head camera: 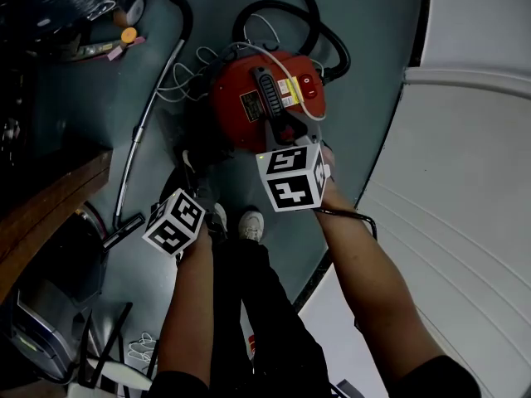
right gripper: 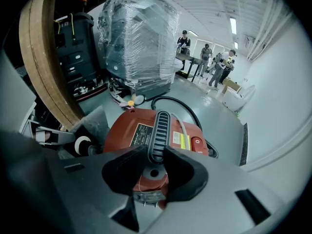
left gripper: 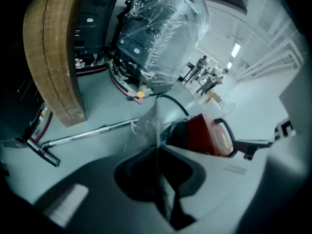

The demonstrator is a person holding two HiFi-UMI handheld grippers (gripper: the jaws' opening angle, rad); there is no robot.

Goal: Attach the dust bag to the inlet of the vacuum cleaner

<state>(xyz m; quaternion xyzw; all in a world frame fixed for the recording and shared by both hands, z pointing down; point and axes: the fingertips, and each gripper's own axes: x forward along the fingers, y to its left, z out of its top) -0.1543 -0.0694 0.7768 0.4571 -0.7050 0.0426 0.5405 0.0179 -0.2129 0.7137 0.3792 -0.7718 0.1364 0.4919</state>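
Left gripper: jaws almost together, pinching the edge of the bag. The bag stands up from them as a thin translucent film, just left of the red vacuum.

Right gripper: jaws wide, clamped on either side of the black handle on the vacuum's top.

The bag is probably light, limp and easily torn. Take hold at its stiffer collar, not the film. The inlet is not clearly shown.

Farther left, a wand lies on the floor.
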